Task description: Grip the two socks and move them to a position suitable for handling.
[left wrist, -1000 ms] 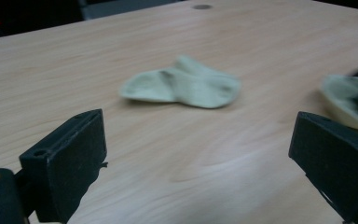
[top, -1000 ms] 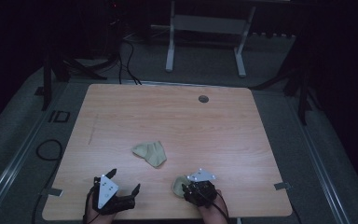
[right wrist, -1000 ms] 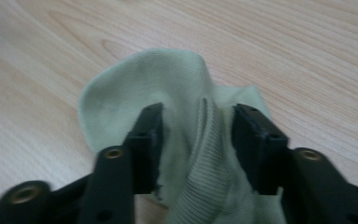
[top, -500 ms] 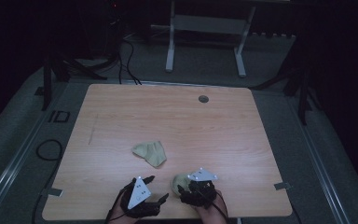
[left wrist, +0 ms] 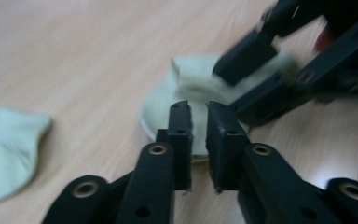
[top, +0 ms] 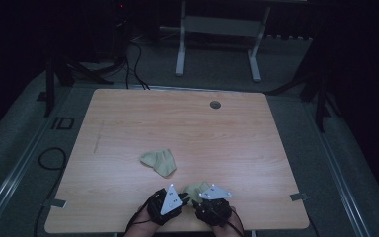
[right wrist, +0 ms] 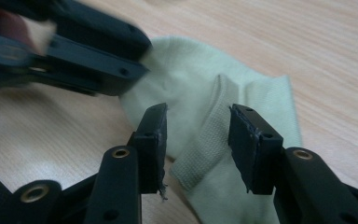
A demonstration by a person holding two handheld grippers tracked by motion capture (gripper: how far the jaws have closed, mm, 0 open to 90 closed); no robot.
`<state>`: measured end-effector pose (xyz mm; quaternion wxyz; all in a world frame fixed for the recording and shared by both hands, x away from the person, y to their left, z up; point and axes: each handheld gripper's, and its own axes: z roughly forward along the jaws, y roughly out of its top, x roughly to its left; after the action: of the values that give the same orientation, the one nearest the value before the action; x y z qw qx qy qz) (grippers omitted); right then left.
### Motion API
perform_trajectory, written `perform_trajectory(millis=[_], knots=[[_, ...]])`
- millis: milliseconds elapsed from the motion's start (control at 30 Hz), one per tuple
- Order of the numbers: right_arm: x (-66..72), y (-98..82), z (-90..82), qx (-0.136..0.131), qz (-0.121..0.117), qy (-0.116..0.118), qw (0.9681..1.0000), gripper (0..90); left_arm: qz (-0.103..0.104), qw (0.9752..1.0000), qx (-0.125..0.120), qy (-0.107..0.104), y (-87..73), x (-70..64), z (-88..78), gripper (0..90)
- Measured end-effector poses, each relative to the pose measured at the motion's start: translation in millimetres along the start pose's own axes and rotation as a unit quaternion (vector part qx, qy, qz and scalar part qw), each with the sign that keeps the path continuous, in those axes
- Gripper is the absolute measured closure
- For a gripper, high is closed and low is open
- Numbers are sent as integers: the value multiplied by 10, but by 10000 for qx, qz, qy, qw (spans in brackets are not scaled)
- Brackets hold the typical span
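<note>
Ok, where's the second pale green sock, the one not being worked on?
In the high view the free pale green cotton sock lies mid-table, left of centre, apart from the sock between both claws at the near edge.

Both hands come in over the table's near edge, close together near its middle. The left gripper (top: 176, 196) angles toward the right one, its jaws having just been closing to a narrow slit with a sock's edge at their tips. The right gripper (top: 208, 193) points forward, its jaws having just been closing, a clear gap between them.
</note>
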<state>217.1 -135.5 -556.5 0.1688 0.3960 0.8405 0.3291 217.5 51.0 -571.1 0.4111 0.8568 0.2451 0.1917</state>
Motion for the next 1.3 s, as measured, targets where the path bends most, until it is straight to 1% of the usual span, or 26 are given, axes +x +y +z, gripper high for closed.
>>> perform_trajectory(millis=[33, 67, 100, 133, 167, 200, 267, 333, 367, 433, 500, 567, 600, 633, 700, 800, 867, 1000, 1100, 1233, 1267, 1300], knots=[[-8, -10, 30, 76, 33, 43, 10000, 585, 8, 10000, 75, 36, -19, 3, 21, 810], [-8, -10, 30, 76, 33, 43, 10000, 585, -39, 9999, 164, 0, -33, 16, 41, 810], [-9, -24, 52, 97, 33, 50, 9999, 615, -48, 9996, 258, 36, -45, 18, 58, 833], [-7, -25, 50, 97, 25, 18, 9999, 634, -44, 9995, 307, 71, -43, 20, 63, 851], [-10, -23, 49, 99, 26, 31, 9999, 661, -44, 9995, 307, 71, -43, 20, 63, 858], [-10, -23, 49, 99, 26, 31, 9999, 661, -83, 9994, 333, 52, -40, 29, 62, 858], [-16, -17, 42, 129, 36, 36, 9999, 745, -164, 9992, 350, 21, -41, 49, 63, 878], [-38, -3, -9, 71, 86, 97, 9999, 843, -153, 9991, 389, 51, -37, 57, 59, 887], [-38, -3, -9, 71, 86, 97, 9999, 843, -193, 9991, 373, 33, -41, 61, 59, 887], [-53, 11, -58, 22, 103, 109, 9999, 852, -141, 9994, 322, 10, -55, 68, 58, 887], [-87, 23, -125, -77, 160, 127, 9998, 854, -139, 9994, 305, -34, -59, 78, 59, 887], [-134, 30, -208, -175, 224, 132, 9995, 853, -93, 9995, 303, -51, -60, 82, 59, 887], [-204, 21, -299, -283, 416, 235, 9985, 853, -80, 9995, 303, -52, -59, 82, 59, 888], [-204, 21, -299, -283, 416, 235, 9985, 853, -53, 9995, 302, -60, -59, 84, 60, 888], [-284, 3, -390, -376, 570, 257, 9973, 853, -52, 9995, 290, -89, -59, 90, 62, 887], [-412, -33, -517, -498, 741, 153, 9959, 853, 7, 9994, 312, -126, -52, 100, 65, 888], [-504, -68, -572, -509, 855, 58, 9950, 853, 37, 9994, 312, -133, -48, 102, 71, 887], [-694, -167, -617, -451, 1090, -64, 9930, 853, 53, 9992, 331, -212, -34, 114, 81, 887], [-839, -251, -598, -351, 1290, -117, 9910, 853, 77, 9991, 334, -247, -23, 111, 93, 886], [-975, -336, -499, -142, 1385, -198, 9901, 848, 106, 9990, 278, -340, -14, 100, 119, 886], [-999, -350, -467, -96, 1401, -187, 9899, 835, 113, 9989, 278, -356, -12, 104, 120, 884], [-1015, -361, -438, -27, 1391, -230, 9900, 821, 98, 9989, 283, -369, -12, 112, 119, 881]])
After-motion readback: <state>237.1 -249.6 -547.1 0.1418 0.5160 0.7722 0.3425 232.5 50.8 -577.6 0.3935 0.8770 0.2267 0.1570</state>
